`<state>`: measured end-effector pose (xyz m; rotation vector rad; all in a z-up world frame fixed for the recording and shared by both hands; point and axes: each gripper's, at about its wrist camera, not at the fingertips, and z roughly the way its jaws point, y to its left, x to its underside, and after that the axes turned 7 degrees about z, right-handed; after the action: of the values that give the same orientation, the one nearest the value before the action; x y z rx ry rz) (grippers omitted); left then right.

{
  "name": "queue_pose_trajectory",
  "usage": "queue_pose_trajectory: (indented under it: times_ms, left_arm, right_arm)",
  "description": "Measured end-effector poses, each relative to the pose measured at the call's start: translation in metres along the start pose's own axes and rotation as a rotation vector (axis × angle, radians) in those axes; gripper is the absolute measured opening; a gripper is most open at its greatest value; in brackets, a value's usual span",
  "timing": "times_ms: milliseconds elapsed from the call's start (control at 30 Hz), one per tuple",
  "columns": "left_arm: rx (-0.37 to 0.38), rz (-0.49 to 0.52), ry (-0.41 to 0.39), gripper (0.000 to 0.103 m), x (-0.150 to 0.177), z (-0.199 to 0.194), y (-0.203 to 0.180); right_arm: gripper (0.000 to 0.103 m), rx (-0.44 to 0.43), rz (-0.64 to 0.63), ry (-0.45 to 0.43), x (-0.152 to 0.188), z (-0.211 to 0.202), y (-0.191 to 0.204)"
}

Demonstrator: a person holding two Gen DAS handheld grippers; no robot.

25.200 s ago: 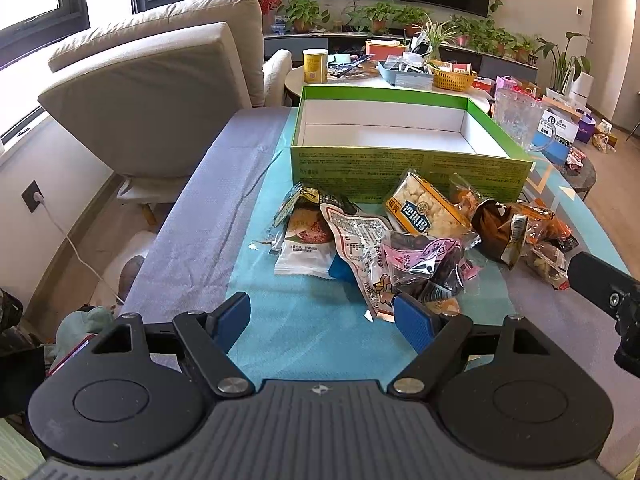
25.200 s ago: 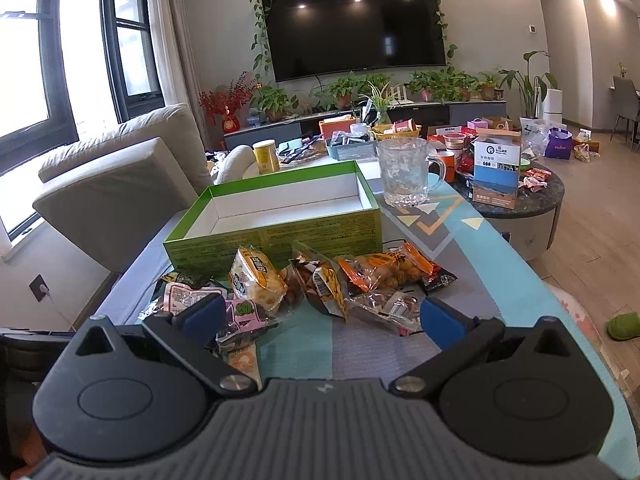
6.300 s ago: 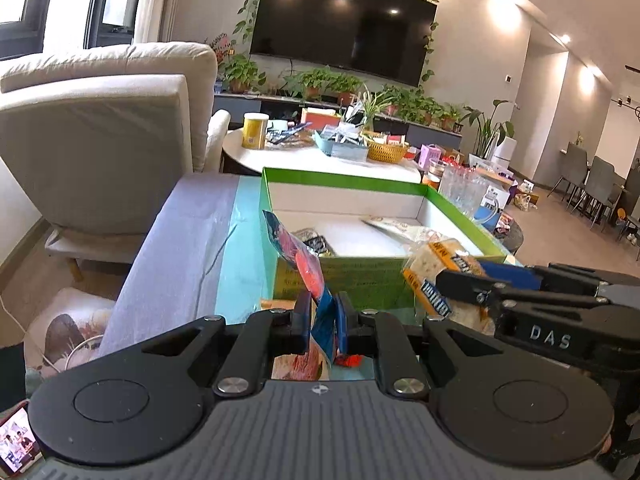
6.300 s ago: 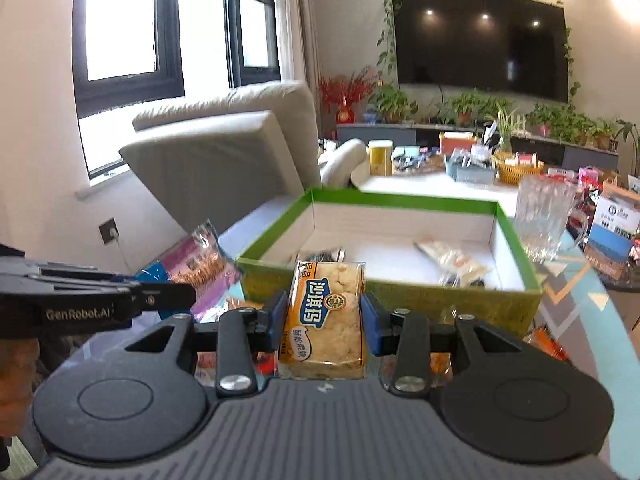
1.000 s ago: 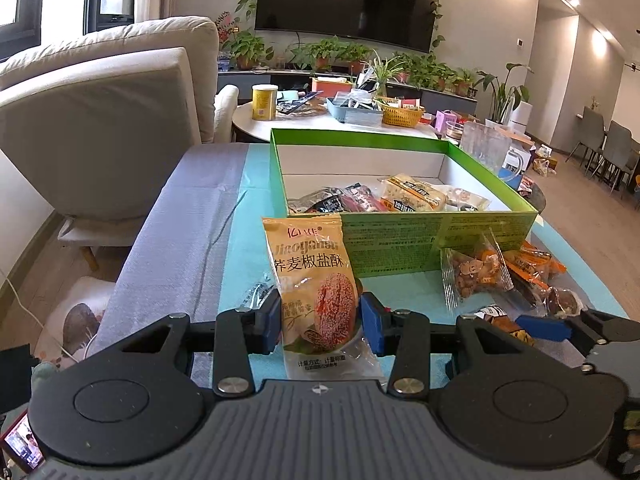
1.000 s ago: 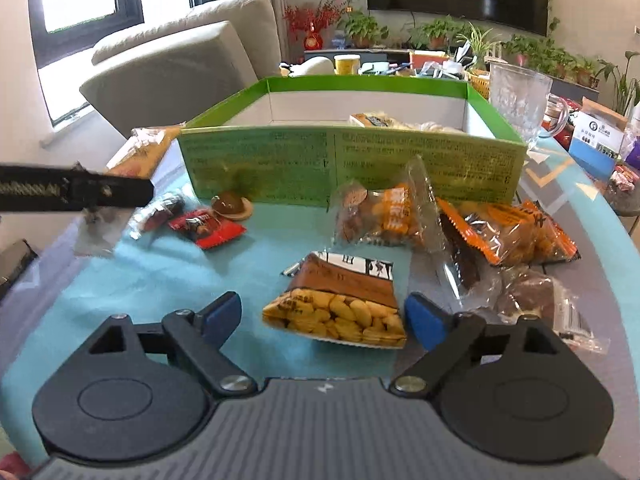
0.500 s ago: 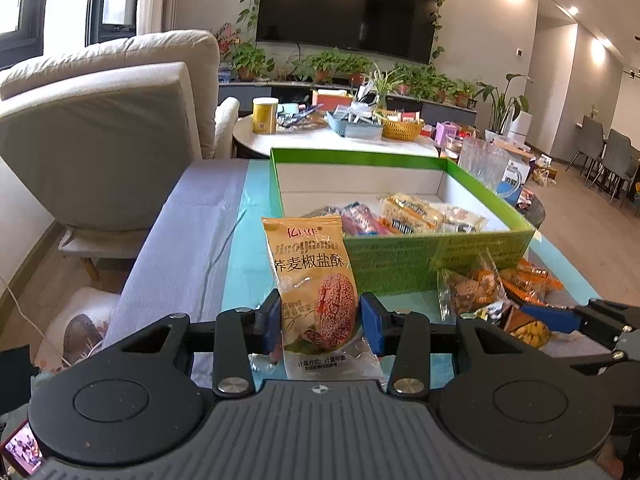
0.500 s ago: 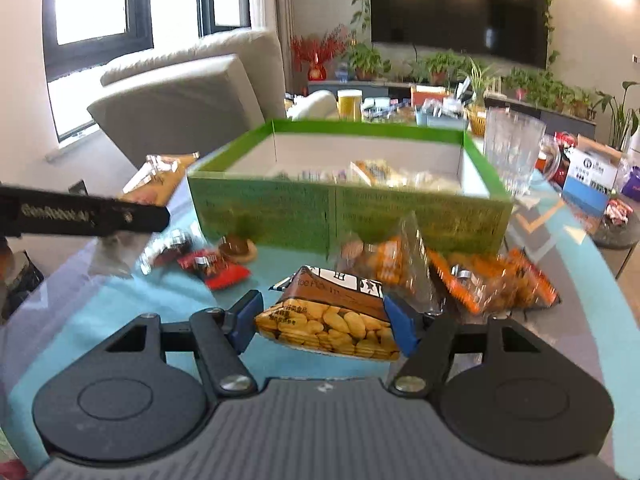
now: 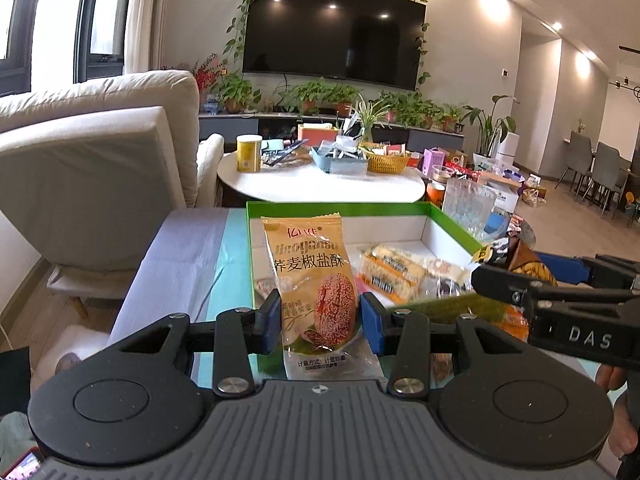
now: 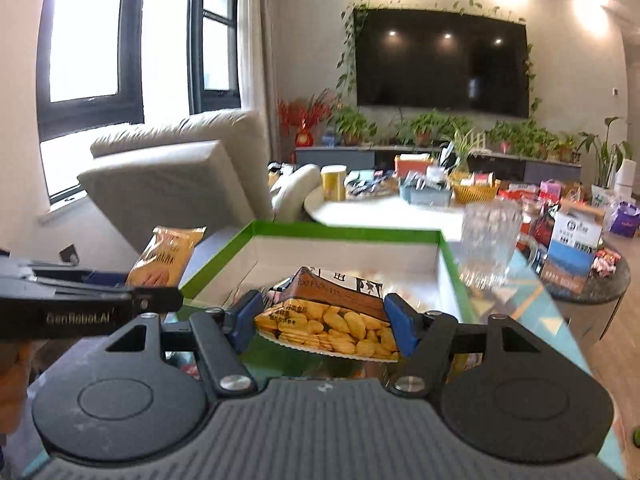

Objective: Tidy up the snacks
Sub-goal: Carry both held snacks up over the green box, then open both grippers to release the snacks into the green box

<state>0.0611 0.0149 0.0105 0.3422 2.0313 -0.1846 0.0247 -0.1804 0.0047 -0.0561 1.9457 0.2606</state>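
Observation:
My left gripper [image 9: 320, 316] is shut on a tan biscuit packet [image 9: 310, 272] with Chinese print, held upright in front of the green box [image 9: 340, 207]. Several snack packets [image 9: 396, 270] lie inside the box. My right gripper [image 10: 325, 322] is shut on a brown packet of yellow crackers [image 10: 332, 312], held flat above the box's near wall [image 10: 216, 256]. The right gripper shows at the right of the left wrist view [image 9: 560, 280]. The left gripper with its tan packet [image 10: 168, 256] shows at the left of the right wrist view.
A clear glass mug [image 10: 492, 236] stands right of the box, with a blue-white carton [image 10: 572, 252] beyond it. A beige armchair [image 9: 88, 168] is on the left. A round white table [image 9: 320, 184] with cluttered items is behind the box.
Both grippers have lifted their packets off the table and moved up toward the box. The right gripper closed on the cracker packet during the last second.

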Motion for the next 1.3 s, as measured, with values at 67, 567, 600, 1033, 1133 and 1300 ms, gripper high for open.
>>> queue_pose_trajectory:
  times_ms: [67,567,600,1033,1133,1300]
  left_arm:
    - [0.004,0.011,-0.004,0.038,-0.009,0.007,0.002]
    - [0.012,0.052,0.036,0.038,-0.036,0.080,0.000]
    - [0.012,0.052,0.045,0.038,-0.035,0.084,-0.001]
    - [0.030,0.063,0.149,0.046,-0.027,0.117,-0.005]
    - [0.007,0.085,0.132,0.054,-0.026,0.111,-0.008]
    - [0.003,0.069,0.103,0.054,-0.028,0.094,-0.003]
  right_arm:
    - [0.047,0.006,0.002,-0.012,-0.007,0.005,-0.004]
    - [0.047,0.061,0.040,-0.009,-0.024,0.059,-0.038]
    - [0.047,0.064,0.042,-0.004,-0.023,0.063,-0.040]
    - [0.047,0.099,0.103,0.046,-0.019,0.077,-0.059]
    - [0.047,0.109,0.096,0.038,-0.020,0.070,-0.059]
    - [0.047,0.134,0.087,0.029,-0.019,0.056,-0.065]
